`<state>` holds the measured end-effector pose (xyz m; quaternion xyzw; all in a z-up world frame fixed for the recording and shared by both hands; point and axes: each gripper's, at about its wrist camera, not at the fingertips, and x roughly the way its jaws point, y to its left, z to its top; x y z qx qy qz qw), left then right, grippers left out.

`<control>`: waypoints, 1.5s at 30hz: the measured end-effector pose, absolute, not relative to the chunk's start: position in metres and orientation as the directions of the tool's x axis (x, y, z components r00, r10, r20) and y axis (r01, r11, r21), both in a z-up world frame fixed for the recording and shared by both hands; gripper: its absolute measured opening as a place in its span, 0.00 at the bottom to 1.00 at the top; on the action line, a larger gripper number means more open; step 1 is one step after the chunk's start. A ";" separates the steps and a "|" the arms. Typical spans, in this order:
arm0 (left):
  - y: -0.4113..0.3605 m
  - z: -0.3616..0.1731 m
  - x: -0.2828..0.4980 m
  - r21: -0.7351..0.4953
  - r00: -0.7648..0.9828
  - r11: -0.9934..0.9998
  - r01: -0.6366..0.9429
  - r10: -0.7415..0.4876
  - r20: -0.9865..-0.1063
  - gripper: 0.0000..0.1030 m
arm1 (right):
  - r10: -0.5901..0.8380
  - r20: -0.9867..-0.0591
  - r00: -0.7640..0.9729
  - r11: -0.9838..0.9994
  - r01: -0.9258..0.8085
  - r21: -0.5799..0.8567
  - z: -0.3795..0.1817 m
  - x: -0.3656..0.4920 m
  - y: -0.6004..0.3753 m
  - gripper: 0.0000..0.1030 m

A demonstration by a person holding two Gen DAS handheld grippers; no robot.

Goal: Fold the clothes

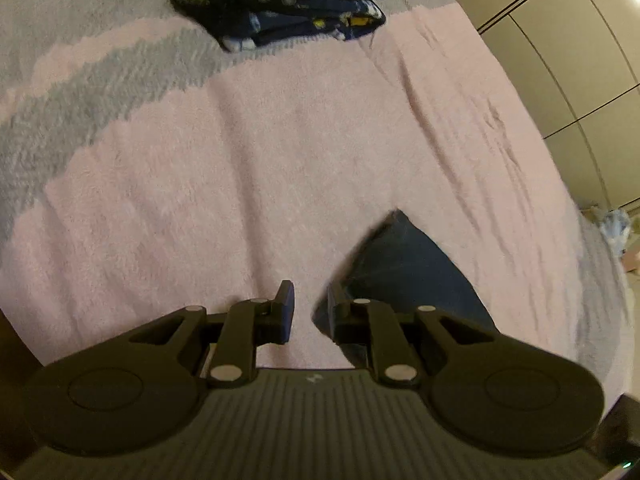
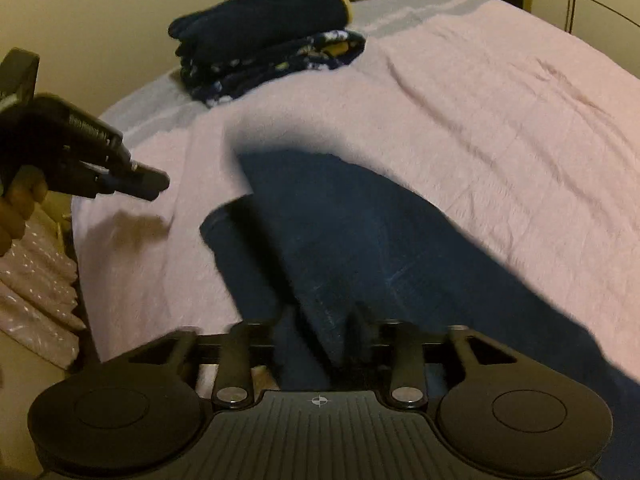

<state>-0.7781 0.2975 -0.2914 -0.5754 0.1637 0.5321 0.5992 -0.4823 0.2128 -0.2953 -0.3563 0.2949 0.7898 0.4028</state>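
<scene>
Nearest to me, my right fingers [image 2: 320, 320] are down over a dark blue garment [image 2: 340, 232], jeans by the look of the seams. The two fingers stand apart with blue cloth running up between them, but that view is smeared and I honestly can't tell whether they're pinching the fabric or just sitting on it.

The garment sprawls across the pink blanket [image 2: 480, 120] on the bed, one long part running off toward the right and a narrower part with a squared end lying over toward the left. There seems to be one layer doubled over another near the middle. So it's loose and not a tidy packet; I'd say this piece still has folding left in it, though how many folds it has in it I can't read.

My left fingers [image 1: 310, 308] hang over the bed just beside a corner of that same blue cloth [image 1: 404, 268]. They're open a small gap, with nothing in between but blanket.

Farther back, near the far edge of the bed, there's a stack of folded clothes [image 2: 268, 44]: a plain dark piece on top of a printed navy one. So at least two items are lying folded, well apart from the jeans.
</scene>
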 end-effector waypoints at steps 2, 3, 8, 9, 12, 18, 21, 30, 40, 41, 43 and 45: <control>0.296 -0.294 -0.772 -0.553 0.427 -0.211 -0.806 0.440 -0.790 0.13 | 0.456 -0.799 -0.391 -0.434 -0.882 0.184 -0.293 -0.473 0.211 0.40; 0.296 -0.295 -0.769 -0.572 0.450 -0.201 -0.796 0.435 -0.779 0.13 | 0.476 -0.797 -0.371 -0.385 -0.903 0.190 -0.291 -0.467 0.210 0.40; 0.303 -0.310 -0.748 -0.673 0.547 -0.221 -0.706 0.433 -0.716 0.17 | 0.556 -0.806 -0.206 0.121 -0.939 0.323 -0.286 -0.383 0.180 0.40; 0.305 -0.315 -0.746 -0.695 0.561 -0.247 -0.675 0.441 -0.701 0.18 | 0.555 -0.811 -0.186 0.262 -0.886 0.383 -0.291 -0.359 0.168 0.40; 0.309 -0.329 -0.742 -0.735 0.570 -0.331 -0.592 0.472 -0.672 0.21 | 0.572 -0.799 -0.185 0.594 -0.579 0.559 -0.309 -0.296 0.122 0.40; 0.314 -0.353 -0.741 -0.743 0.553 -0.452 -0.493 0.496 -0.669 0.24 | 0.692 -0.709 -0.134 0.709 -0.059 0.703 -0.339 -0.243 0.052 0.40; 0.316 -0.355 -0.735 -0.748 0.559 -0.449 -0.488 0.498 -0.664 0.25 | 0.708 -0.694 -0.131 0.700 -0.001 0.714 -0.345 -0.241 0.046 0.40; 0.307 -0.358 -0.724 -0.753 0.569 -0.462 -0.468 0.495 -0.657 0.27 | 0.715 -0.679 -0.167 0.691 0.018 0.723 -0.354 -0.229 0.053 0.40; 0.301 -0.361 -0.733 -0.767 0.567 -0.497 -0.406 0.521 -0.638 0.29 | 0.707 -0.689 -0.161 0.701 0.029 0.712 -0.362 -0.218 0.067 0.40; 0.297 -0.359 -0.734 -0.762 0.563 -0.492 -0.421 0.516 -0.645 0.31 | 0.706 -0.690 -0.158 0.702 0.032 0.711 -0.363 -0.218 0.068 0.40; 0.294 -0.359 -0.734 -0.748 0.551 -0.482 -0.457 0.507 -0.663 0.34 | 0.708 -0.688 -0.158 0.700 0.032 0.713 -0.364 -0.220 0.072 0.41; 0.292 -0.360 -0.733 -0.733 0.538 -0.471 -0.491 0.498 -0.680 0.34 | 0.710 -0.687 -0.157 0.699 0.032 0.714 -0.366 -0.221 0.071 0.44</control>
